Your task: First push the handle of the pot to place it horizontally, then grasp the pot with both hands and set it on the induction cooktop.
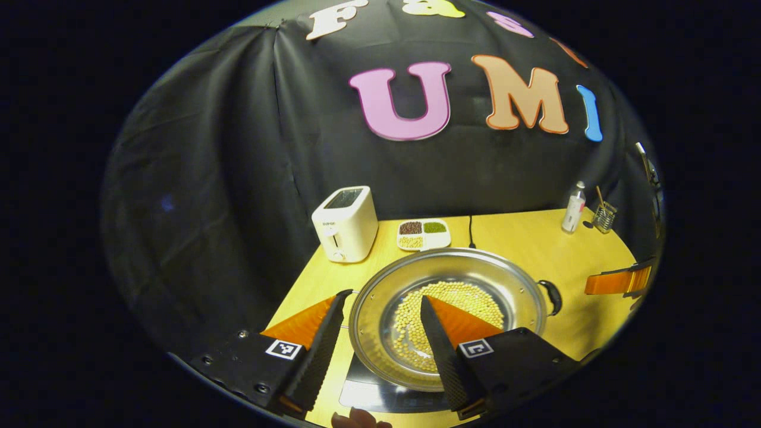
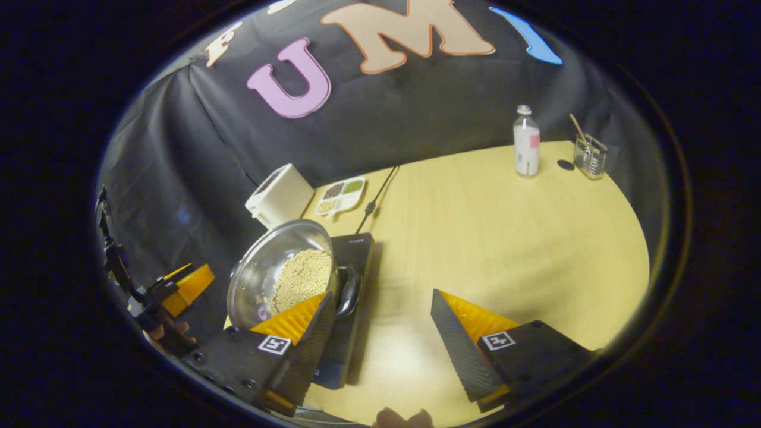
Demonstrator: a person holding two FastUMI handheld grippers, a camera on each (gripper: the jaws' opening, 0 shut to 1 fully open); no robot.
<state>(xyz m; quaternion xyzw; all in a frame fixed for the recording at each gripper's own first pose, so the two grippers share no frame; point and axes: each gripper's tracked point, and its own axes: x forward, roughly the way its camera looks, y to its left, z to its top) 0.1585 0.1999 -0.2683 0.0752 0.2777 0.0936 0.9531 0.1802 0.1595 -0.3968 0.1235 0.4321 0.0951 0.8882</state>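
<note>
The pot [image 1: 447, 315], a wide steel pan holding pale beans, sits on the induction cooktop [image 2: 351, 285] near the left side of the wooden table [image 2: 505, 238]. Its 1 visible dark handle [image 1: 552, 296] lies level at the rim. The left gripper [image 1: 383, 327] hangs over the pot's near-left edge, fingers spread apart, 1 outside the rim and 1 above the beans, seemingly touching nothing. The right gripper [image 2: 380, 321] is wide open beside the handle. Behind stand a toaster [image 1: 346, 223], a divided dish [image 1: 423, 233], a bottle [image 2: 526, 141] and a glass holder [image 2: 590, 156].
</note>
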